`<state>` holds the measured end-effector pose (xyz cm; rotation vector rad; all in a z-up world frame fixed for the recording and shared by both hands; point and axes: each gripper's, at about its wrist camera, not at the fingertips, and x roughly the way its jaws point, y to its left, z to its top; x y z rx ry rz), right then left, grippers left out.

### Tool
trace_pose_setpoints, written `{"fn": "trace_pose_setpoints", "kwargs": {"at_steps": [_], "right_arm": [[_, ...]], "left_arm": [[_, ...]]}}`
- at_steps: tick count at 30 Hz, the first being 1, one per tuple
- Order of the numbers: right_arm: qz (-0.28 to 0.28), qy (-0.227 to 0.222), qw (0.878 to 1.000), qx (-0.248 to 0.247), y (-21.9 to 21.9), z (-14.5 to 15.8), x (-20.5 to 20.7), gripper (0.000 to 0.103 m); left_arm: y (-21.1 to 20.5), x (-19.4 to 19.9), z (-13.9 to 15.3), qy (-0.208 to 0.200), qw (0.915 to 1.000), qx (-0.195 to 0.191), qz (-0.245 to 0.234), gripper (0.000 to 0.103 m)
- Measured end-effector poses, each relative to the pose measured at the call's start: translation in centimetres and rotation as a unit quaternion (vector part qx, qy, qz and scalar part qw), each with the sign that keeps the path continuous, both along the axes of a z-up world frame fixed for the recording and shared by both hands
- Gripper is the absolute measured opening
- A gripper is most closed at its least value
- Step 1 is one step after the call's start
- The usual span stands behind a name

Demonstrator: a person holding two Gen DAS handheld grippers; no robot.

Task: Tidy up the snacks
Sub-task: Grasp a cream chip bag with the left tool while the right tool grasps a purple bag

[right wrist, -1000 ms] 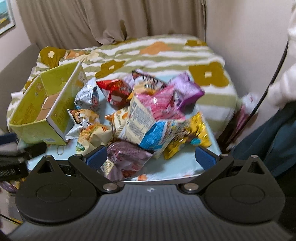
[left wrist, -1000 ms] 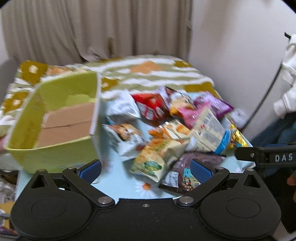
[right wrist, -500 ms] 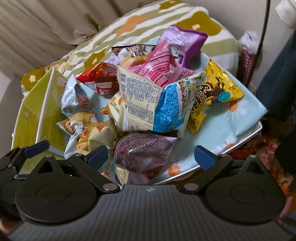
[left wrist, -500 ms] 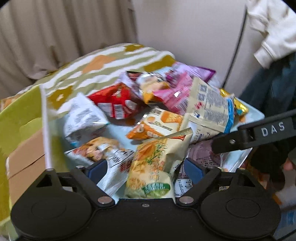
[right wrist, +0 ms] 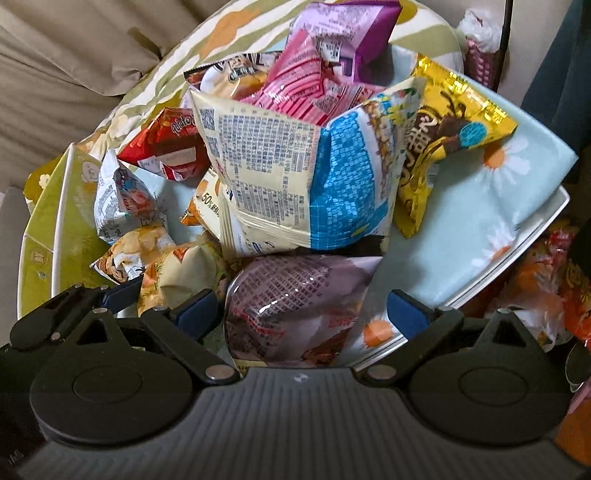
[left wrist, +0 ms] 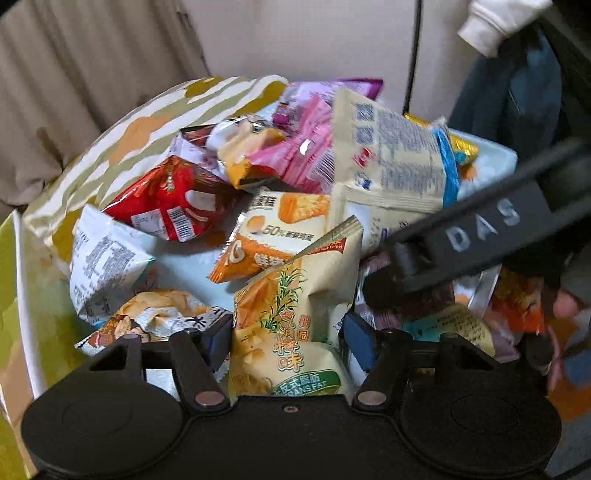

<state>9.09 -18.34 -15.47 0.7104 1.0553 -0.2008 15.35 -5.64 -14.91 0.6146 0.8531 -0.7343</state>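
Observation:
A heap of snack bags lies on a table with a pale blue daisy cloth. My left gripper is closing its jaws on an upright cream bag with a green label; both blue pads meet the bag's sides. My right gripper stands open astride a shiny purple bag, with a gap at its right pad. The right gripper's black arm crosses the left wrist view. In the right wrist view the left gripper shows at the lower left.
An open yellow-green cardboard box stands left of the heap. A large cream-and-blue bag, a gold bag, pink and red bags lie behind. A floral quilt and curtain are beyond; a person's sleeve is at the right.
Both grippers dropped toward the heap and rolled. The left jaws narrowed around the cream bag. The purple bag came between the right fingers, which stayed wide.

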Motion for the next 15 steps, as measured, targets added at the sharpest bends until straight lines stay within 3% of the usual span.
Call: {"fn": "trace_pose_setpoints", "kwargs": {"at_steps": [4, 11, 15], "right_arm": [[0.006, 0.005, 1.0, 0.003, 0.3, -0.4, 0.6, 0.103], [0.024, 0.017, 1.0, 0.01, 0.7, -1.2, 1.2, 0.103], [0.041, 0.02, 0.999, 0.012, 0.7, -1.3, 1.2, 0.096]], "left_arm": [[0.4, 1.0, -0.7, 0.037, 0.9991, -0.011, 0.017, 0.06], [0.6, 0.6, -0.6, 0.041, 0.9985, -0.02, 0.032, 0.054], [0.9, -0.1, 0.1, 0.038, 0.9976, -0.026, 0.052, 0.054]]}}
